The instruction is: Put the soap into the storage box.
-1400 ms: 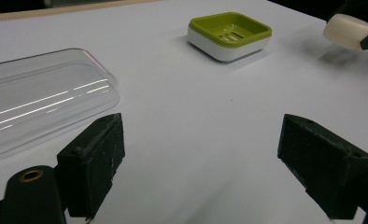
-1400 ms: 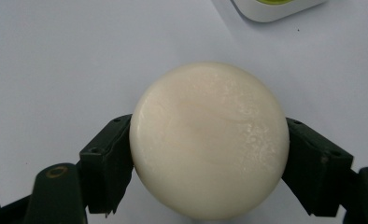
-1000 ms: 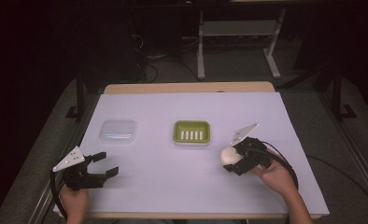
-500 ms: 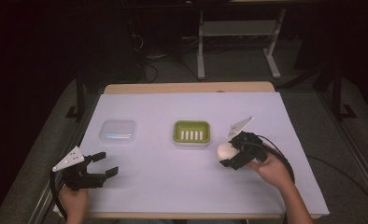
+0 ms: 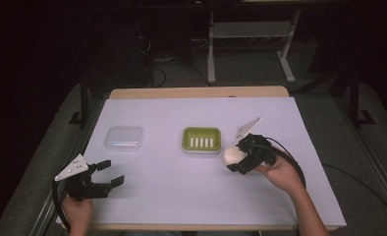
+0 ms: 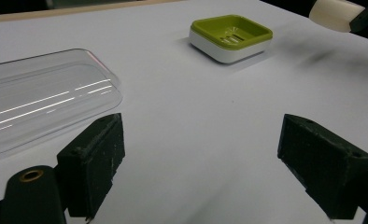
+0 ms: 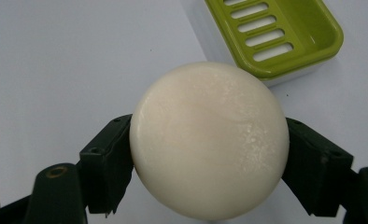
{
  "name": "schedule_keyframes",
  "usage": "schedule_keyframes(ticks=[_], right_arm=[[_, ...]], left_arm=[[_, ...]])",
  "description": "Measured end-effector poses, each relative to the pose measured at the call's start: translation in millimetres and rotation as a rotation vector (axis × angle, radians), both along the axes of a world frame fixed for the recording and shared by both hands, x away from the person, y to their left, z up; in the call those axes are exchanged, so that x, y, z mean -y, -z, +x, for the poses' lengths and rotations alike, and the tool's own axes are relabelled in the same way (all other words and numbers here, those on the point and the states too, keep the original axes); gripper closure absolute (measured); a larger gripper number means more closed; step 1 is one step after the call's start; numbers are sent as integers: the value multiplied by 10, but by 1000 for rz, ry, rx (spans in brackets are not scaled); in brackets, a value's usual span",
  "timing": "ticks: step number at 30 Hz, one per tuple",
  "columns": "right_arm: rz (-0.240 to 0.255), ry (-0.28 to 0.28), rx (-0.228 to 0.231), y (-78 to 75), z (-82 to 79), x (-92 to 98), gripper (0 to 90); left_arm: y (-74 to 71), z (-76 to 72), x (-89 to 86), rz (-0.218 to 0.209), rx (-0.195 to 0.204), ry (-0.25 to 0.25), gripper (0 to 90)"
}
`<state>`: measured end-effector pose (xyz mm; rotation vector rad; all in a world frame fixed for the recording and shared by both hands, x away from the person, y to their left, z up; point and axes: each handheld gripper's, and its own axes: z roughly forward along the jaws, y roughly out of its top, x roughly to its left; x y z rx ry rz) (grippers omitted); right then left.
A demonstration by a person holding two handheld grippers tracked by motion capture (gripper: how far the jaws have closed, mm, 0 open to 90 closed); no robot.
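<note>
Covering nearly the whole table (image 5: 196, 92), a pale lilac sheet (image 5: 181, 187) leaves only a strip of bare wood along the far edge; beyond it the room is dark, with cables on the floor and a light metal stand (image 5: 250, 44) behind.

At the left, near the front edge, the left gripper (image 5: 112, 173) lies low over the sheet, its jaws spread wide with nothing between them. Just beyond it a clear plastic lid (image 5: 124, 138) lies flat, apart from the gripper, with open sheet all round.

In the middle stands the green soap dish (image 5: 201, 139), its slotted floor bare, with free sheet before it and a broad clear band behind it to the far edge.

At the right, the right gripper (image 5: 235, 158) is clamped on a round cream soap bar (image 5: 234, 155), one pad on each side, as the right gripper view shows (image 7: 208, 140). The bar hangs above the sheet just beside the dish's right end, not touching it. To the right of the hand (image 5: 282, 173) the sheet runs on, uncluttered, to the table's edge.
</note>
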<state>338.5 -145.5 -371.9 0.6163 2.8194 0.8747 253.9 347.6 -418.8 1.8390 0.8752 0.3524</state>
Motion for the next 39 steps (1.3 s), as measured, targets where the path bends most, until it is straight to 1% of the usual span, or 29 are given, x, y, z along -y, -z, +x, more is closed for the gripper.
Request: schedule_keyframes(ticks=[1,4,6,7,8,10,14,16,17,19,21,23,27,29,30,31,36,39], right_arm=[[7,1,-4,-8,8,-15,231],[8,0,-9,-12,18,-27,231],[0,-3,-6,-14,36,-40,231],[5,-3,-10,-18,40,-50,232],[-3,-5,-9,-29,49,-57,232],[-2,-11,-3,-45,64,-69,231],[8,-17,3,-90,90,-98,231],[19,-19,-6,-107,108,-119,231],[9,-21,3,-109,119,-125,231],[7,-28,4,-115,137,-141,232],[7,-23,1,-119,138,-152,231],[1,-33,6,-134,161,-181,231],[5,-35,5,-159,178,-216,231],[5,-35,-3,-166,187,-233,231],[2,-39,4,-164,195,-241,231],[3,-41,-3,-170,197,-250,231],[-2,-38,-1,-190,216,-282,231],[0,-48,1,-210,238,-308,231]], left_arm=[[0,0,0,-2,0,-1,145],[-1,1,-2,-1,3,0,145],[-3,3,-5,5,6,3,145],[-3,1,-4,4,2,2,145],[-4,2,-5,5,2,2,145],[-3,2,-5,4,5,2,145],[-5,1,-5,3,4,2,145],[-6,-1,-7,4,4,2,145],[-7,-1,-7,3,5,2,145],[-7,-1,-4,-2,6,0,145],[-6,-2,-2,-4,4,-1,145],[-6,-1,-2,-3,5,0,145],[-7,-1,-3,-2,7,1,145],[-7,-1,-4,-3,6,0,145],[-7,-1,-3,-4,6,-1,145],[-8,-5,-2,-6,5,-2,145],[-8,-4,-3,-7,5,-2,145],[-7,-5,-2,-9,5,-3,145]])
